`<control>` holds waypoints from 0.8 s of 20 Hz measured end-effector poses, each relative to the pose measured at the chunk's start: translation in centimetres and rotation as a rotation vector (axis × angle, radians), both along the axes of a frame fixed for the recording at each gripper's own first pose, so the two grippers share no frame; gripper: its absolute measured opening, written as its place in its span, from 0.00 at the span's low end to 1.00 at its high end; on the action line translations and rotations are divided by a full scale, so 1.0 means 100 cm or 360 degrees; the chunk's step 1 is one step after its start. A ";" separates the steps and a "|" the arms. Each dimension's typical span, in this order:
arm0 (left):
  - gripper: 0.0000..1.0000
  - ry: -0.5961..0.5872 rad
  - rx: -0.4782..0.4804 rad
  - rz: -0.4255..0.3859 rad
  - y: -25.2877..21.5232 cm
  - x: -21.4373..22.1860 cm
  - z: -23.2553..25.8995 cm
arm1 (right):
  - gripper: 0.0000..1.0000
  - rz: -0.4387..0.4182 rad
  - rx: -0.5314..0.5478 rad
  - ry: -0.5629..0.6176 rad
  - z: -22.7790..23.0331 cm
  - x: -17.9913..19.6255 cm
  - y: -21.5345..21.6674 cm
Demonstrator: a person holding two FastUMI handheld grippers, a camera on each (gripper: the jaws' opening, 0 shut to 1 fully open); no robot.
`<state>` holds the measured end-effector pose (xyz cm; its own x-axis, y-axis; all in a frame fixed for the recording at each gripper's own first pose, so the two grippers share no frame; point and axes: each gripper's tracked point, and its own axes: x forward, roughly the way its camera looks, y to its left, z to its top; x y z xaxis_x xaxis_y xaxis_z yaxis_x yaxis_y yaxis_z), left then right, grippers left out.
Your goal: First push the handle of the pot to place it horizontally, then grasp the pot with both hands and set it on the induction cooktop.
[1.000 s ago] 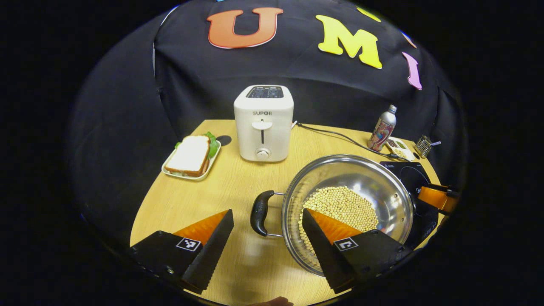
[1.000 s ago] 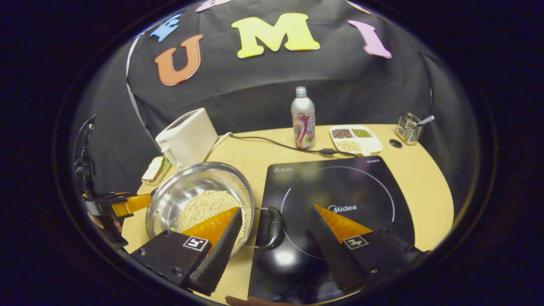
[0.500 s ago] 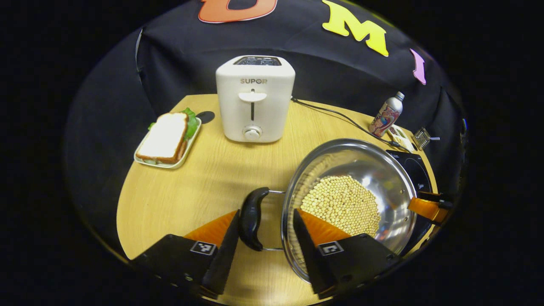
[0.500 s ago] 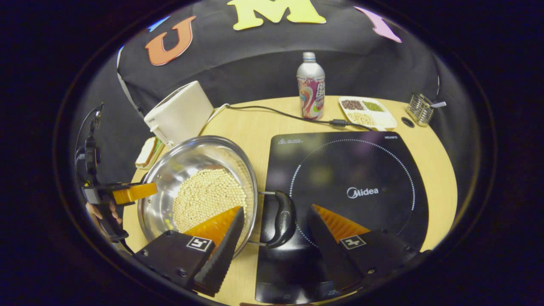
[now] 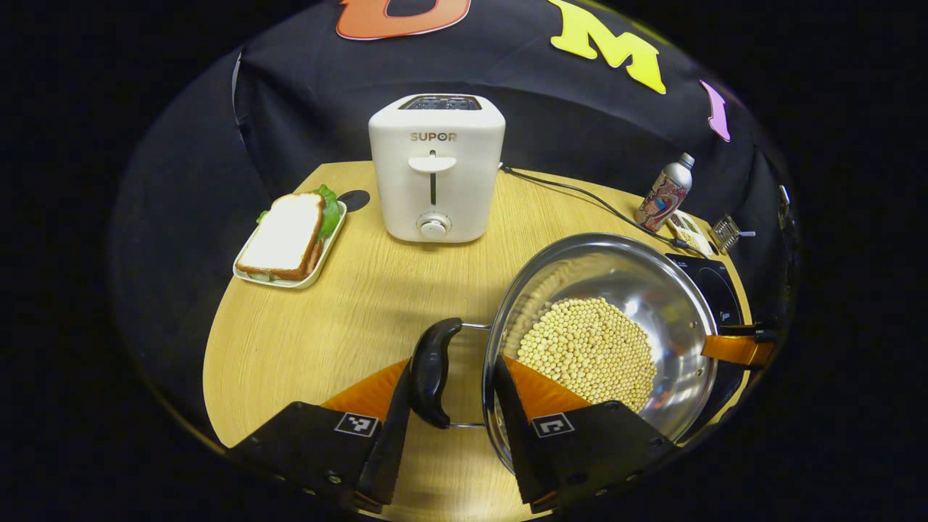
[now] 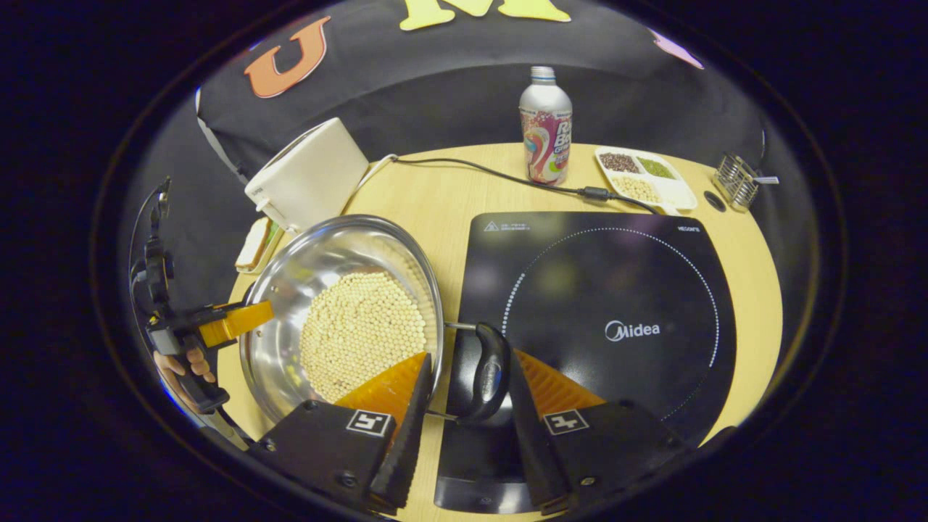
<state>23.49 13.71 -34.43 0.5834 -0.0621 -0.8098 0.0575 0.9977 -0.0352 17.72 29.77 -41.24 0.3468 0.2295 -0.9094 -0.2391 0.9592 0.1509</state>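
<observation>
Pot [image 6: 341, 319]: on the table [image 5: 319, 319], just left of the cooktop [image 6: 602, 319].
Left gripper [image 5: 449, 391]: narrowed around the pot's left handle [image 5: 431, 370].
Right gripper [image 6: 464, 399]: narrowed around its right handle [image 6: 489, 373], beside the cooktop.

The pot [image 5: 602, 341] hides most of the induction cooktop [image 5: 718, 286].
</observation>
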 end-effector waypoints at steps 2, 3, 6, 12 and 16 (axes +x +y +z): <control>0.67 -0.0009 0.0001 0.0010 0.000 0.001 0.001 | 0.58 -0.0006 -0.0010 0.0010 0.000 -0.001 -0.002; 0.48 0.0005 0.0012 0.0004 -0.001 -0.003 0.000 | 0.56 -0.0008 -0.0010 0.0017 0.001 0.000 -0.002; 0.57 -0.0003 0.0026 -0.0005 -0.003 -0.005 0.002 | 0.50 -0.0015 0.0003 0.0016 0.002 -0.002 -0.004; 0.57 -0.0057 0.0019 0.0002 -0.004 -0.010 0.021 | 0.47 0.0002 0.0021 -0.0037 0.022 -0.007 -0.005; 0.57 -0.0099 -0.0024 0.0035 -0.007 -0.015 0.037 | 0.47 0.0028 0.0052 -0.0106 0.045 -0.009 -0.008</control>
<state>22.00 12.96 -30.74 0.6338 -0.0607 -0.7711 0.0378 0.9982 -0.0476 16.84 28.95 -36.78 0.4022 0.2652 -0.8763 -0.2665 0.9496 0.1650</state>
